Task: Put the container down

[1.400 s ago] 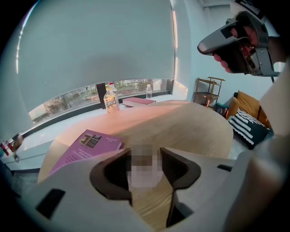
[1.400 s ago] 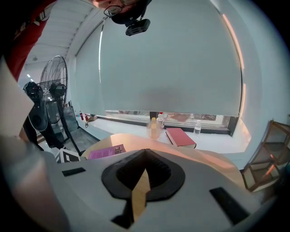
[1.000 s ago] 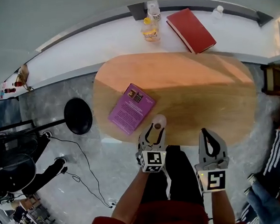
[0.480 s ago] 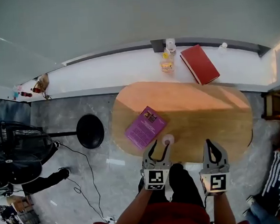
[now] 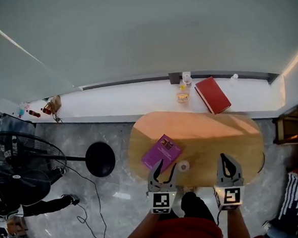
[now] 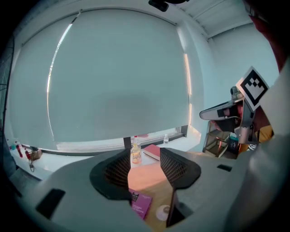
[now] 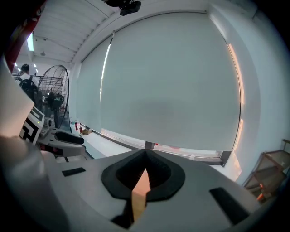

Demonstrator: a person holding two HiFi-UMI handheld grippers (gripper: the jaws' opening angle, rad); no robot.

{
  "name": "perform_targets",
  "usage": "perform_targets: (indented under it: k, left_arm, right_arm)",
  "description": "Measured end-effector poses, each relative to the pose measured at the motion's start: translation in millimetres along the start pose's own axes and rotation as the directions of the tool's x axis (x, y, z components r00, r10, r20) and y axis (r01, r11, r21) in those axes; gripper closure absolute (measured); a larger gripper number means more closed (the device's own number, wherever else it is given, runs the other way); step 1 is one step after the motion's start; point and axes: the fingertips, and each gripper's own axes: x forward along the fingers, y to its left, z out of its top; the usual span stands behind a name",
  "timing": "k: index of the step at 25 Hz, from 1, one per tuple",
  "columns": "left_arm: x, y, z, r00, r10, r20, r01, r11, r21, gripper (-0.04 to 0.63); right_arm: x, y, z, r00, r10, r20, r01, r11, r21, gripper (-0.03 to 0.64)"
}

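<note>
The container (image 5: 183,165) stands by the tabletop's (image 5: 241,135) near edge, just right of the left gripper's (image 5: 167,165) released jaws, while the right gripper (image 5: 229,161) is clenched on nothing.

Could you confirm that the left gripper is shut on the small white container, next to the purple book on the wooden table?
Not quite: the left gripper is open and empty. The left gripper view shows its jaws apart, with the small white container standing free on the wooden table next to the purple book.
</note>
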Motion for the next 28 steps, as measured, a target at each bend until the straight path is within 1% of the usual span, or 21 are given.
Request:
perform_targets:
  k: [4, 8, 12, 16, 19, 21, 25, 28]
  left_arm:
    - [-28.0, 19.9, 34.3, 0.998, -0.010, 0.061, 0.009, 1.000, 0.008, 0.408]
    - [-51.2, 45.7, 55.9, 0.995, -0.004, 0.097, 0.006, 1.000, -0.016, 0.408]
    - [-76.2, 73.6, 82.5, 0.988, -0.006, 0.152, 0.006, 1.000, 0.001, 0.408]
    - [-97.3, 99.4, 110.0, 0.977, -0.003, 0.212, -0.004, 0.999, 0.032, 0.408]
    - [-111.1, 111.2, 126.3, 0.965, 0.009, 0.261, -0.020, 0.999, 0.041, 0.408]
    - [-119.7, 117.3, 134.7, 0.957, 0.010, 0.291, -0.025, 0.999, 0.046, 0.408]
    - [-128.1, 126.4, 145.5, 0.946, 0.007, 0.325, -0.026, 0.998, 0.056, 0.408]
    - [-131.4, 130.2, 150.2, 0.940, 0.002, 0.342, -0.023, 0.998, 0.059, 0.408]
  right_arm:
    - [-7.1, 19.9, 32.1, 0.999, -0.018, 0.038, 0.019, 1.000, -0.021, 0.620]
    - [-14.5, 39.1, 59.6, 0.997, -0.048, 0.066, 0.049, 0.999, -0.020, 0.620]
    - [-21.8, 57.9, 82.7, 0.992, -0.072, 0.103, 0.076, 0.996, -0.040, 0.620]
    - [-28.0, 70.3, 105.6, 0.985, -0.094, 0.145, 0.099, 0.995, -0.031, 0.620]
    - [-37.5, 76.3, 119.7, 0.980, -0.100, 0.174, 0.106, 0.994, -0.024, 0.620]
    - [-45.7, 78.6, 127.4, 0.974, -0.118, 0.194, 0.122, 0.992, -0.010, 0.620]
    - [-54.6, 80.4, 139.5, 0.961, -0.149, 0.232, 0.151, 0.989, 0.009, 0.620]
    - [-58.7, 82.8, 145.1, 0.958, -0.152, 0.244, 0.158, 0.987, -0.004, 0.620]
